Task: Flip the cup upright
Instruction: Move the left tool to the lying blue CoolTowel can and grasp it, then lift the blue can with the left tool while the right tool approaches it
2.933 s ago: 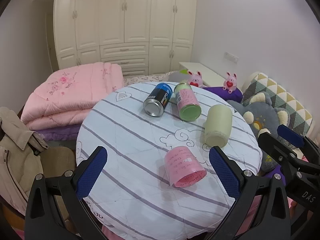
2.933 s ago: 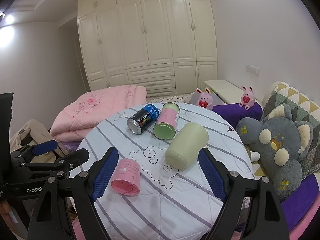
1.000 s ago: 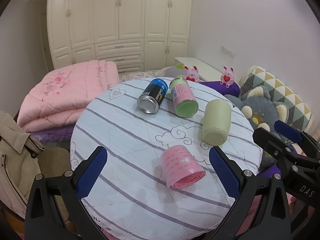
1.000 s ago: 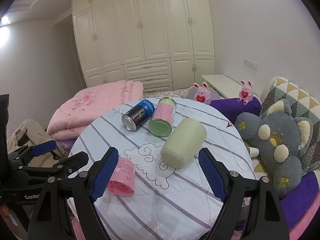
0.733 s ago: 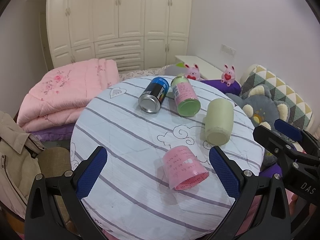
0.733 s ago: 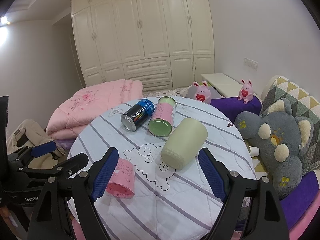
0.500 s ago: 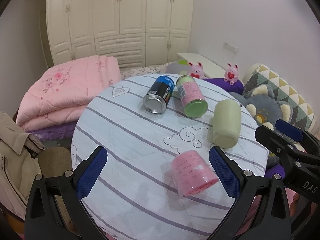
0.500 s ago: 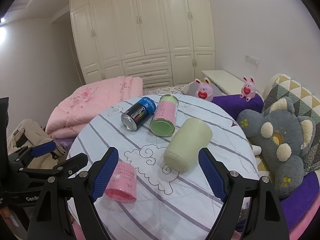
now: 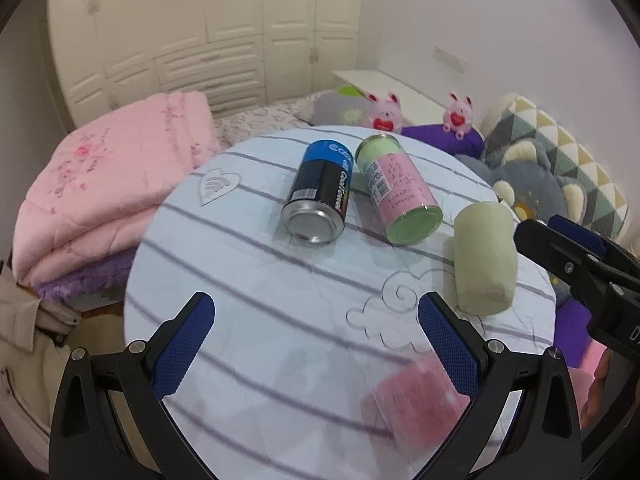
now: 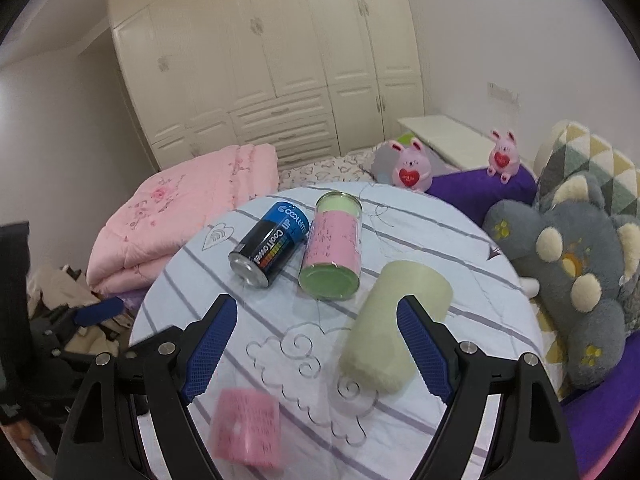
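Lying on its side on the round table (image 10: 460, 240), the pale green cup (image 10: 394, 322) is just ahead of the right gripper (image 10: 316, 344), a little toward its right finger, with the long axis running away from it. Both grippers are spread wide and hold nothing. The left gripper (image 9: 316, 344) is farther off, I think, so the right one seems better placed.

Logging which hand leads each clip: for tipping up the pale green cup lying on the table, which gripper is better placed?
Right, probably. The right gripper is open with the pale green cup lying just ahead, beside its right finger. The left gripper, also open, sits nearer the pink cup, with the green one off to its right.
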{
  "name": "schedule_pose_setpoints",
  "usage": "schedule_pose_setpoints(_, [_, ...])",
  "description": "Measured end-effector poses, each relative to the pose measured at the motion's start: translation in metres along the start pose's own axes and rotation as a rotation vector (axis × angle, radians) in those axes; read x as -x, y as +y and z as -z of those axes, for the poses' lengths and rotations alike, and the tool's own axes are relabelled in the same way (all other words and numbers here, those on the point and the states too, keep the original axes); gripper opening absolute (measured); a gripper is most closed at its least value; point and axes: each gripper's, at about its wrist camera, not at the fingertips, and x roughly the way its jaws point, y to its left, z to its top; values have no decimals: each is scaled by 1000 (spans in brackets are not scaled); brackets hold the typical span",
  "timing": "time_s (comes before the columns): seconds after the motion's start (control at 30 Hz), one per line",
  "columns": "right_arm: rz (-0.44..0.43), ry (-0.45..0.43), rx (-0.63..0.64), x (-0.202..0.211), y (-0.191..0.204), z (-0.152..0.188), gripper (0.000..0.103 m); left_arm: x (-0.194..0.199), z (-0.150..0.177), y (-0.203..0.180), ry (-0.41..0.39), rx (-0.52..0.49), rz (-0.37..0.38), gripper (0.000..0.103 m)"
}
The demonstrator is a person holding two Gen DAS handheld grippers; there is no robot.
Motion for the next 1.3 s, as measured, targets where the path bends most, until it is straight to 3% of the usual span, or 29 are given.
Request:
schedule_pose_setpoints(0.37, [-1, 61, -37, -60, -7, -34, 84, -88, -53, 6, 145, -64, -13, 103])
schedule_pose_setpoints(0.67, [-27, 77, -64, -84, -17, -43, 84, -142, -70, 7, 236, -73, 20, 103])
schedule_pose_setpoints(0.77, [-33, 91, -63, -89, -18, -43, 84, -147, -72, 8, 232, -46, 44, 102])
schedule_pose_setpoints(0.83, [-33, 98, -62, -92, -19, -43, 84, -149, -73, 9, 224, -29, 62, 91])
schedule_pose_setpoints(0.87, [-32, 99, -64, -92, -20, -43, 84, -149, -73, 10, 226, -23, 67, 77])
schedule_pose_setpoints(0.9, [-32, 99, -67, -92, -21, -43, 84, -150, -73, 12, 231, -17, 81, 71])
schedule_pose_setpoints(1.3, [-30, 108, -64, -85, -13, -42, 84, -124, -48, 21, 252, -17, 78, 71])
